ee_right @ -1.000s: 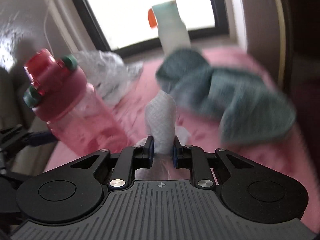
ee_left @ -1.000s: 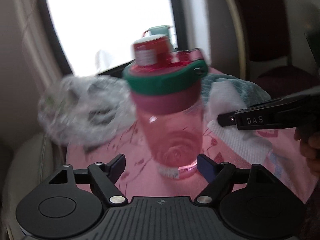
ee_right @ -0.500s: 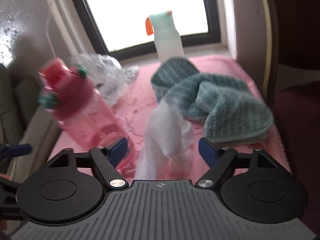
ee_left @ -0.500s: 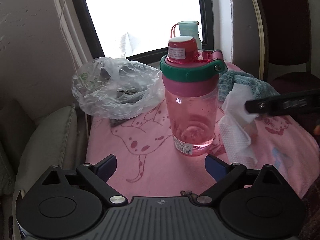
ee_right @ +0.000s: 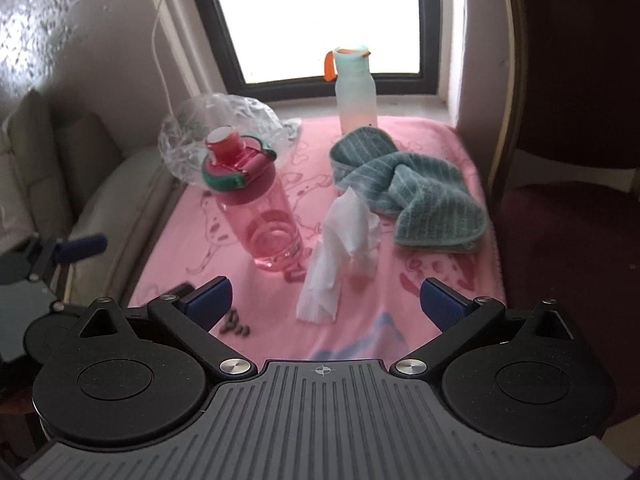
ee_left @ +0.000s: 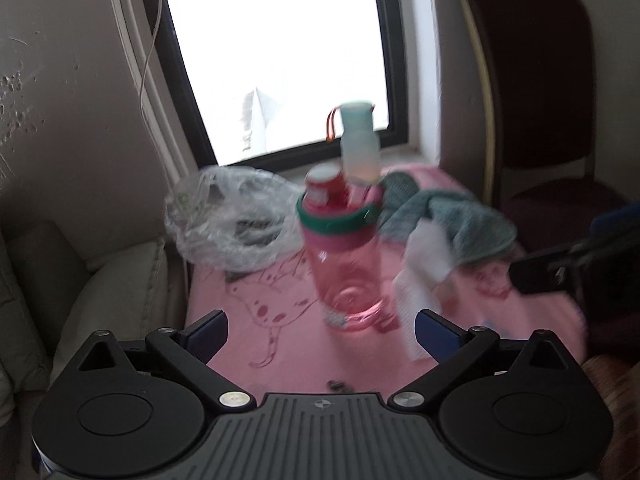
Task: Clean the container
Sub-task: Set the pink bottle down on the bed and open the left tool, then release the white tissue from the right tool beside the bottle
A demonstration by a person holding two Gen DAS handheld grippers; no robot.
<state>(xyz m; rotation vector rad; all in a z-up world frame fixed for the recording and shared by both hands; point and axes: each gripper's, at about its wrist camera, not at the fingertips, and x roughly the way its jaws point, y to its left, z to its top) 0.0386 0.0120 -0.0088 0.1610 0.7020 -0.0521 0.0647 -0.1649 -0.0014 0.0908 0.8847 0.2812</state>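
Note:
A pink transparent bottle (ee_left: 346,272) with a green and red lid stands upright on the pink cloth-covered table (ee_left: 288,344); it also shows in the right wrist view (ee_right: 264,216). A white paper towel (ee_right: 340,248) lies crumpled on the table right of the bottle, also in the left wrist view (ee_left: 420,276). My left gripper (ee_left: 320,328) is open and empty, held back above the table's near edge. My right gripper (ee_right: 326,300) is open and empty, above the table in front of the towel.
A green striped cloth (ee_right: 408,196) lies behind the paper towel. A clear plastic bag (ee_right: 216,136) sits at the back left. A pale green bottle (ee_right: 354,88) stands by the window sill. Small dark crumbs (ee_right: 236,326) lie near the front. A dark chair (ee_left: 552,120) stands on the right.
My right gripper opened and let go of the paper towel, which now lies on the table. Both grippers pulled back and up from the bottle.

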